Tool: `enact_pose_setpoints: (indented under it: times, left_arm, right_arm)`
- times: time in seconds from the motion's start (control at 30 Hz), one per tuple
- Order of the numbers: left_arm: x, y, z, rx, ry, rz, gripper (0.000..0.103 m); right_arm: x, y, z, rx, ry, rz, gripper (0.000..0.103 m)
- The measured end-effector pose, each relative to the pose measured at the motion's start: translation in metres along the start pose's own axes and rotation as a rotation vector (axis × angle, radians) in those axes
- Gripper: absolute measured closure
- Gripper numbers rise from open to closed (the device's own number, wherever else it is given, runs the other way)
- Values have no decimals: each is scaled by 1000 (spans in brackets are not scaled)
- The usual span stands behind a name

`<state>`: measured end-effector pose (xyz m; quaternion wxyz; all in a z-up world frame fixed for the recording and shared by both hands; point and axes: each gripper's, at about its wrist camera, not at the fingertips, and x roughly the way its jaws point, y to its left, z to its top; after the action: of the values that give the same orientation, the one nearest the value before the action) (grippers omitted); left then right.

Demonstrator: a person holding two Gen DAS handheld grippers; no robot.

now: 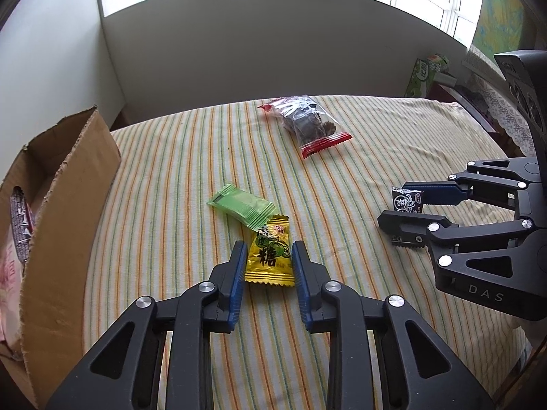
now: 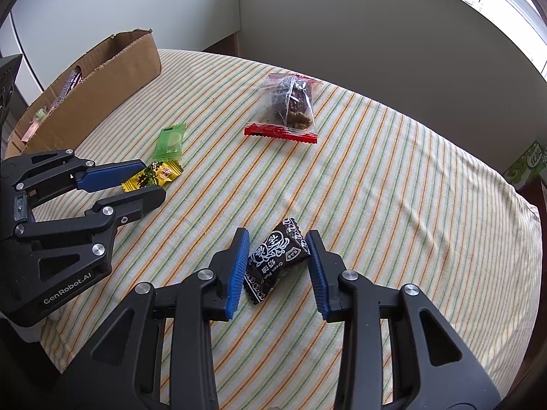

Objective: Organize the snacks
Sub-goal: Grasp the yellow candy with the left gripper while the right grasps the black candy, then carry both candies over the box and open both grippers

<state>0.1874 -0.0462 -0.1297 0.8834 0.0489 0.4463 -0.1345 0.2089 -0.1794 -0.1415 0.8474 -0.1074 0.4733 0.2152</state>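
Observation:
A yellow candy packet (image 1: 270, 256) lies on the striped tablecloth between the open fingers of my left gripper (image 1: 268, 249); it also shows in the right wrist view (image 2: 154, 176). A green packet (image 1: 242, 206) lies just beyond it. A black candy packet (image 2: 277, 259) lies between the open fingers of my right gripper (image 2: 277, 239); the left pad touches it, the right pad stands apart. The left wrist view shows that gripper (image 1: 400, 210) around the black packet (image 1: 407, 200). A clear red-edged bag of dark snacks (image 1: 304, 124) lies farther back.
An open cardboard box (image 1: 68, 205) with several packets inside stands at the table's left edge; it also shows in the right wrist view (image 2: 102, 89). A green carton (image 1: 424, 78) stands at the far right by the wall. A white wall and window run behind the table.

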Motion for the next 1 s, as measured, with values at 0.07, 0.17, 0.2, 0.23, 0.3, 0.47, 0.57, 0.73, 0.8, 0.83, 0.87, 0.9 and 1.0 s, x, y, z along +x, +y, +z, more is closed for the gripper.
enact_pose_setpoints:
  times: [0.07, 0.17, 0.2, 0.23, 0.3, 0.47, 0.57, 0.73, 0.8, 0.83, 0.87, 0.9, 1.0]
  left_arm:
    - [0, -1, 0, -2, -1, -7, 78]
    - [-2, -1, 0, -6, -1, -21, 78]
    - [-3, 1, -1, -8, -2, -26, 78]
    - [-4, 1, -1, -10, -1, -32, 78]
    - [-6, 4, -2, -18, -2, -44, 78]
    - [-9, 4, -6, -13, -2, -54, 78]
    - [-9, 4, -7, -8, 1, -53, 78]
    - [-11, 2, -8, -3, -5, -62, 78]
    - [-13, 2, -8, -5, -8, -66, 78]
    - [-14, 2, -9, -7, -13, -68, 78]
    - [-16, 2, -9, -10, -18, -67, 78]
    - [-18, 3, -9, -13, -23, -68, 78]
    - [-23, 6, -9, -23, -36, -68, 78]
  right_arm:
    - [-1, 0, -1, 4, -2, 5, 68]
    - [-3, -1, -2, 12, -6, 15, 70]
    - [-5, -2, -3, 16, -8, 19, 71]
    - [-6, -2, -5, 18, -11, 21, 72]
    - [-9, -3, -7, 21, -14, 25, 73]
    - [-10, -2, -10, 11, -3, 32, 72]
    - [-7, -7, -11, 42, 4, 42, 67]
    - [-11, -6, -12, 27, -10, 32, 70]
    - [-14, -6, -12, 29, -11, 36, 80]
    - [-16, -6, -12, 31, -13, 38, 82]
    - [-18, -7, -12, 32, -17, 37, 84]
    - [-20, -7, -11, 28, -18, 35, 88]
    - [-23, -6, -12, 29, -23, 29, 92]
